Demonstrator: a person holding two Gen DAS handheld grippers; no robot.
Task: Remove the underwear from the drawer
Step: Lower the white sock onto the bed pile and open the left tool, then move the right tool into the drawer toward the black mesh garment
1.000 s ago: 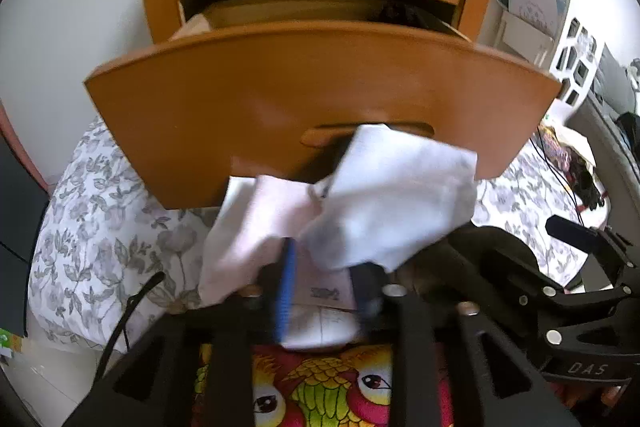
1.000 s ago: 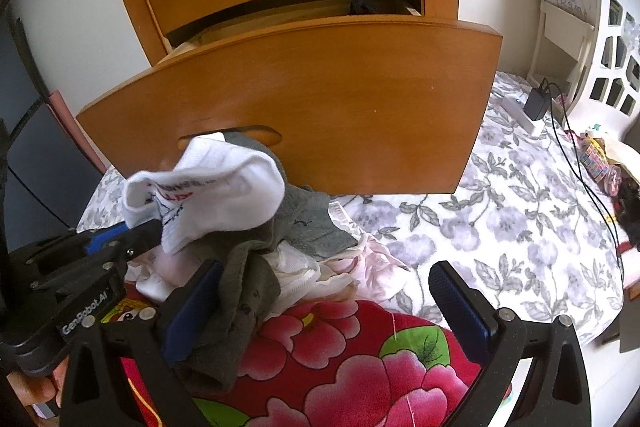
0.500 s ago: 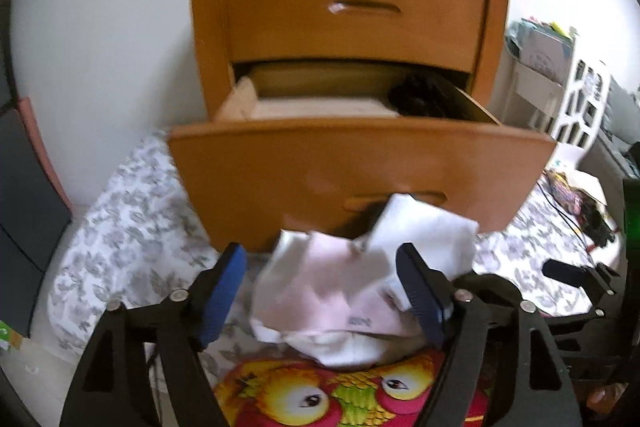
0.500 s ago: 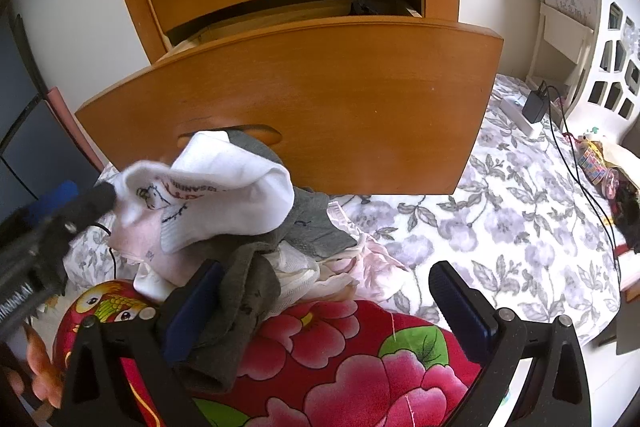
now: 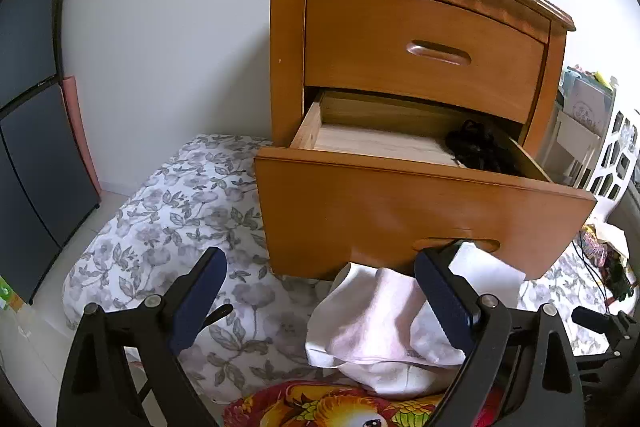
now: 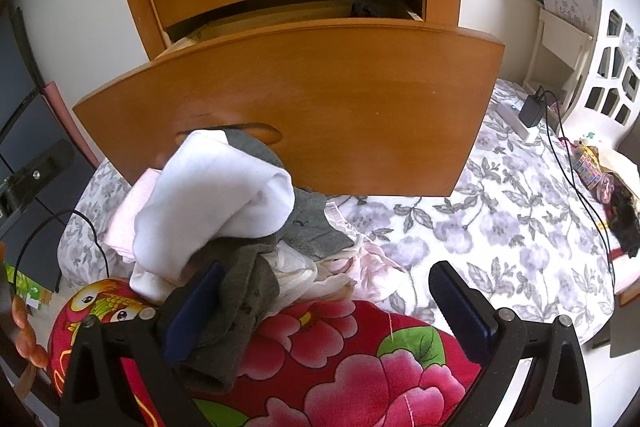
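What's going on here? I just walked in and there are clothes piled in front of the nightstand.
A person with a handheld gripper in each hand is taking underwear out of the open lower drawer. A pile of white, pink and grey pieces lies on the bedding below it. The left gripper is opening, with nothing between its fingers. The right gripper is open beside the pile; a grey piece drapes against one finger. Something black is left in the drawer.
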